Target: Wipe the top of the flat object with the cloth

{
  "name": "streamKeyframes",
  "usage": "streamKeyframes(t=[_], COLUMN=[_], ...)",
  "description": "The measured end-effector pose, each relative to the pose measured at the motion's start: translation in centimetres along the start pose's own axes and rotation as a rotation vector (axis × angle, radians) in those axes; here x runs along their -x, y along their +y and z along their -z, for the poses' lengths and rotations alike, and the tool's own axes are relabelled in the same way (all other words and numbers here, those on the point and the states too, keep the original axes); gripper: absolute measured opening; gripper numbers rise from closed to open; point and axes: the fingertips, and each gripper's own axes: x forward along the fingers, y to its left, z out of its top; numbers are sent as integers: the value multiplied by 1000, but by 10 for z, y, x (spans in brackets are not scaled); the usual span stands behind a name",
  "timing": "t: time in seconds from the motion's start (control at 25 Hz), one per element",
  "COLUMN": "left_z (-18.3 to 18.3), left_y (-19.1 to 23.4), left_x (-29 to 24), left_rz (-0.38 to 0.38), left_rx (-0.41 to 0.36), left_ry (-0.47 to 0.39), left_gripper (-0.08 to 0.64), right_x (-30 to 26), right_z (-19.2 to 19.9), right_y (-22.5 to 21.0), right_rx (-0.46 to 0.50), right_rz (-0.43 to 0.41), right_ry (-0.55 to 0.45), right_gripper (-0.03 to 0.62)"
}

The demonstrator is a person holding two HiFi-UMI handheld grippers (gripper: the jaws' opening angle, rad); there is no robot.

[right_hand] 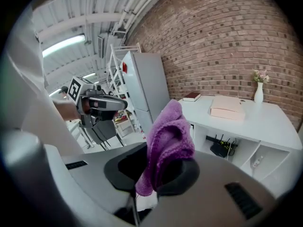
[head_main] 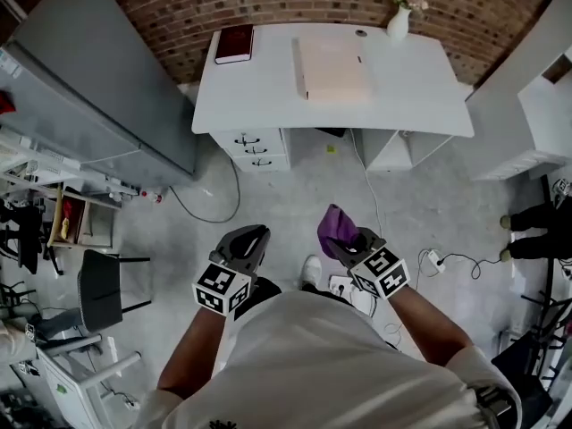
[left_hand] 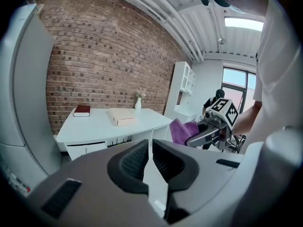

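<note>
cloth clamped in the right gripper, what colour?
Purple, plain with no pattern. The soft purple cloth shows best in the right gripper view.

We've got the cloth (right_hand: 169, 138) here: purple, fuzzy, all bunched up, pinched between the jaws of the right gripper (right_hand: 158, 174) with a floppy fold sticking up past them. In the head view it sits around 4 o'clock from the middle. The flat object (head_main: 332, 68) is a pale cream slab, lying flat mid-desk (head_main: 420, 88), its top bare. It's at 12 o'clock from the cloth, well apart, not touching.
</note>
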Motion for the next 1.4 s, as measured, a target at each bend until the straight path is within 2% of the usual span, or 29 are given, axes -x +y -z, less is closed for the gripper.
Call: streamKeyframes(t=[0.12, 0.32, 0.52, 0.76, 0.92, 1.24, 1.4], left_z=[-16, -37, -72, -120, -135, -145, -148], left_y=[23, 86, 155, 248, 295, 333, 343], left_x=[-28, -78, -139, -211, -265, -381, -439], left_rz=[14, 33, 124, 214, 249, 233, 188], left_rx=[-5, -14, -3, -96, -158, -148, -121], left_ry=[9, 9, -12, 8, 42, 93, 138], left_gripper=[28, 28, 25, 25, 25, 25, 25], right_x=[-11, -47, -79, -121, -147, -169, -176], right_z=[-16, -43, -90, -173, -197, -218, -239], right_y=[-31, -83, -142, -211, -254, -337, -393], right_rx=[-26, -66, -106, -128, -181, -191, -187], right_rz=[16, 67, 164, 281, 333, 323, 286], right_ry=[-10, -15, -12, -32, -50, -27, -45], right_gripper=[78, 78, 78, 78, 78, 78, 78])
